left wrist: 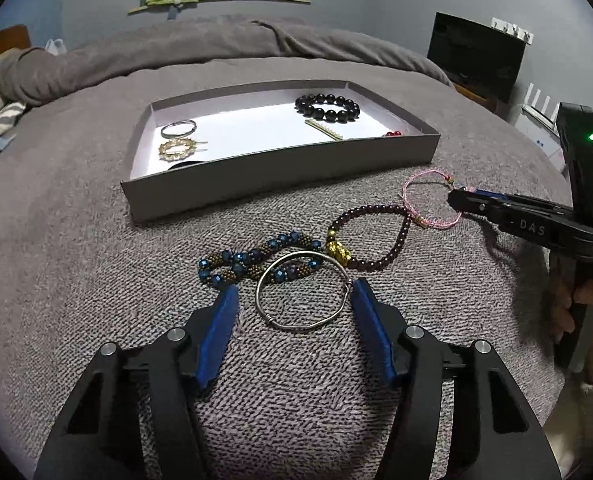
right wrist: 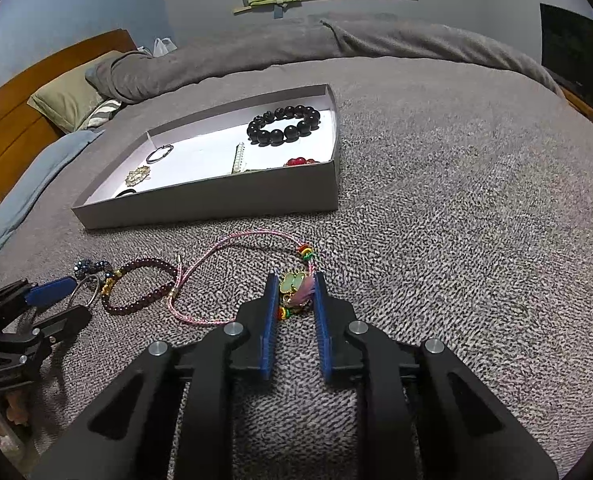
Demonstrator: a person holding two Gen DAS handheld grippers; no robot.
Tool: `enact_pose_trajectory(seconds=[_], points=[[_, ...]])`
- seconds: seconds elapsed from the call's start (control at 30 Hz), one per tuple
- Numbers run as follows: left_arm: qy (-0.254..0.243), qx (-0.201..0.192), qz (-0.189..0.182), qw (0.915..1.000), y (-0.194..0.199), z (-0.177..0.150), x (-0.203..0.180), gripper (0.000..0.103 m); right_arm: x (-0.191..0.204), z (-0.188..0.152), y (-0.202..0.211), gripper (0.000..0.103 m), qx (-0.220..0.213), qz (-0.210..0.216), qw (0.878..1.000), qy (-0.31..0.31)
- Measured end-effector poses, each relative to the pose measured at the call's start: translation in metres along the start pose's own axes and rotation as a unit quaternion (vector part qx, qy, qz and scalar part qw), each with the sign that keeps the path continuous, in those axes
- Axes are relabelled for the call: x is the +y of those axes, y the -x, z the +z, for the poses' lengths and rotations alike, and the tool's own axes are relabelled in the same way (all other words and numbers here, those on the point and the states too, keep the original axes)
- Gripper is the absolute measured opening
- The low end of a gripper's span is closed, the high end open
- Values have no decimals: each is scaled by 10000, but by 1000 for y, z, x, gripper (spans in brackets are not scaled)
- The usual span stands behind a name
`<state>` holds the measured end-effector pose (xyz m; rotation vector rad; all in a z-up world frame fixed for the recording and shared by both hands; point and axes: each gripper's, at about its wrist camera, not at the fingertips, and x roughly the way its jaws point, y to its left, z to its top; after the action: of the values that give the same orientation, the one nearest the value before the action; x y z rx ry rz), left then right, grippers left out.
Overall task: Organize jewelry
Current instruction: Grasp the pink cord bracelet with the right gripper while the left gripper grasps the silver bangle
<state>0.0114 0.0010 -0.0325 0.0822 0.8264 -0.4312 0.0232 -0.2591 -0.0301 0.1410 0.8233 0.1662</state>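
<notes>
On a grey knitted blanket [left wrist: 96,264] a shallow grey cardboard box with a white floor [left wrist: 280,168] is seen, in which a thin silver ring bangle [left wrist: 178,128], a gold filigree brooch [left wrist: 175,149] and a bracelet of large black beads [left wrist: 327,108] are laid. In front of the box, from left to right, a blue and bronze beaded rope bracelet [left wrist: 256,264], a plain silver wire bangle [left wrist: 302,292], a dark garnet bead bracelet with a gold charm [left wrist: 370,240] and a pink braided cord bracelet [right wrist: 232,276] are spread.

The silver wire bangle is framed by the left gripper [left wrist: 294,292], whose blue pads stand apart: the right pad is at the bangle's rim, the left pad well clear of it. The right gripper [right wrist: 295,284] is clenched on the pink cord bracelet at its green charm and tassel, the rest of the loop lying on the blanket.
</notes>
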Motion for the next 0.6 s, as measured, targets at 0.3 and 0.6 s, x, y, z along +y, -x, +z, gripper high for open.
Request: enact_pose_trajectory(seconds=[0.3,0.6], points=[[-245,7,193,9995,-5,1,-10,51,-2,3,-3,21,-23,69,9999,-120],[-339,-119,242,9991,2,-1,-13,51,0,3,2,16,-112,93,9999,-60]])
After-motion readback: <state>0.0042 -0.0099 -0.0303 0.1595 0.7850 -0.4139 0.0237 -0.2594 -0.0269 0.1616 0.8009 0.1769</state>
